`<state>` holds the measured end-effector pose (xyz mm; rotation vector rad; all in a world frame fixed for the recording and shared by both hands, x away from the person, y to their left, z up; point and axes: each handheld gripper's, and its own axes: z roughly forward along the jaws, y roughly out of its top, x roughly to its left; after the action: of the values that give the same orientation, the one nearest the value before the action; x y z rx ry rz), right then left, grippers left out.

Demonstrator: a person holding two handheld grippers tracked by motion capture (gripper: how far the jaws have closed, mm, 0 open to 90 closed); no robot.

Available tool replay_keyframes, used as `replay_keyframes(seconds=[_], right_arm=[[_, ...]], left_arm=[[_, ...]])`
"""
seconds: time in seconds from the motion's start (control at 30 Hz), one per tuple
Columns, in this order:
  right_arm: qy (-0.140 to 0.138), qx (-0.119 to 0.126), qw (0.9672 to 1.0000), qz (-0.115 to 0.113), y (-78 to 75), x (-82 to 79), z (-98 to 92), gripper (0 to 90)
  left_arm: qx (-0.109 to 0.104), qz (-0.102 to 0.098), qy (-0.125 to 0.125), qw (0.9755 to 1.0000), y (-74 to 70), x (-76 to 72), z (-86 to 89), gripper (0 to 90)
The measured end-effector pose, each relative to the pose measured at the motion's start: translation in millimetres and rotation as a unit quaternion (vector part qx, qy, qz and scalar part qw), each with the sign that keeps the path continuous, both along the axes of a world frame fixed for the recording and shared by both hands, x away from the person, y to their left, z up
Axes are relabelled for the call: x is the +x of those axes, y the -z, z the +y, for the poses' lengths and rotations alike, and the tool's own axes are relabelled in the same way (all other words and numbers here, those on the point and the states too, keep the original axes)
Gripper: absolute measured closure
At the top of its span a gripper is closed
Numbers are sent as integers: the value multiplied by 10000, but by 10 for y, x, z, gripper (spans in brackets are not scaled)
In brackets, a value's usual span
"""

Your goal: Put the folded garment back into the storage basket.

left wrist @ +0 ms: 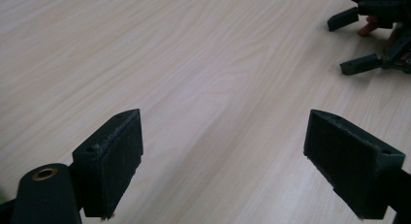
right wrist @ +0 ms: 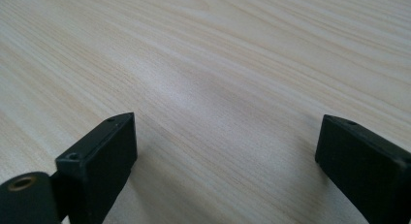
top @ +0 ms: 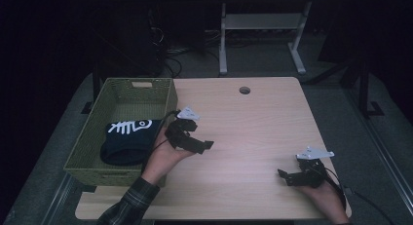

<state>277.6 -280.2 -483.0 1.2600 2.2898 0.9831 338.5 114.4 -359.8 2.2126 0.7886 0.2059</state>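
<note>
A green woven basket (top: 100, 137) stands on the left side of the light wood table (top: 253, 122). Inside it lies a folded dark navy garment (top: 127, 140) with a white fishbone print. My left gripper (top: 203, 140) (left wrist: 223, 151) is held just right of the basket over the bare tabletop, open, with nothing between its jaws. Near the front right edge, my right gripper (top: 285, 178) (right wrist: 225, 156) hovers low over the wood, also open and empty. The left gripper view catches the right gripper (left wrist: 340, 46) farther off at the top right.
A round cable hole (top: 244, 90) sits near the table's far edge. Beyond the table are the grey legs of another desk (top: 223, 45) and dark floor. A plaid sleeve (top: 127, 205) comes in at the bottom left.
</note>
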Motion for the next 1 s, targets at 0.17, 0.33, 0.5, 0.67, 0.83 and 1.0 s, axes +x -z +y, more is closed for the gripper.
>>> replay_keyframes(seconds=[0.17,0.33,0.5,0.67,0.83,1.0], right_arm=[[-4,-4,10000,-2,0,0,-1,74],[-3,-4,10000,0,0,0,-1,74],[-5,-6,10000,-3,0,0,-1,74],[-7,-6,10000,-3,0,0,-1,74],[-4,-5,10000,-3,0,0,0,74],[-3,-5,10000,-2,0,0,0,74]], left_arm=[[72,-23,85,9999,177,-69,-180,138],[107,18,140,9998,342,-88,-252,138],[188,17,181,9997,506,-106,-274,137],[222,40,174,9996,654,-112,-268,137],[283,76,135,9995,785,-116,-263,138],[357,140,108,9992,902,-114,-263,137]])
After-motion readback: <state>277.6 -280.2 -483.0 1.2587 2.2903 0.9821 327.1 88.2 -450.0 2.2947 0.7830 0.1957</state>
